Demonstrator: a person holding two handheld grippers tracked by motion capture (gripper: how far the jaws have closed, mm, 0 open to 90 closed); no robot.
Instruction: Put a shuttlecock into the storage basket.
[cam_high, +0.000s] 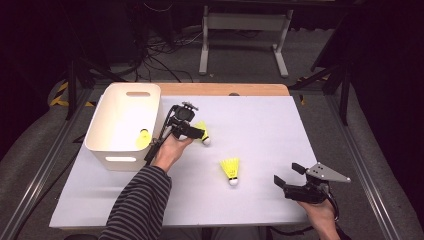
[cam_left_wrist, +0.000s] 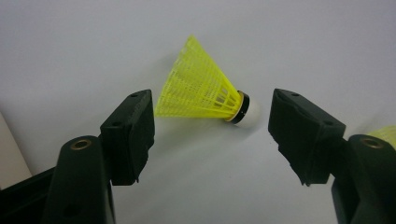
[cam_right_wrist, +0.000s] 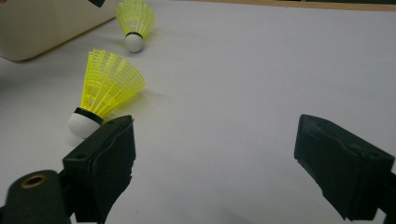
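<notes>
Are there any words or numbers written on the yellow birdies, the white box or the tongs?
None can be read.
Shuttlecock between the open left tongs: plain yellow skirt, black band, white tip, no writing.
Shuttlecock near the right tongs: no writing visible.
White bin: plain walls, no label.
Left tongs and right tongs: plain black, no marks.
</notes>
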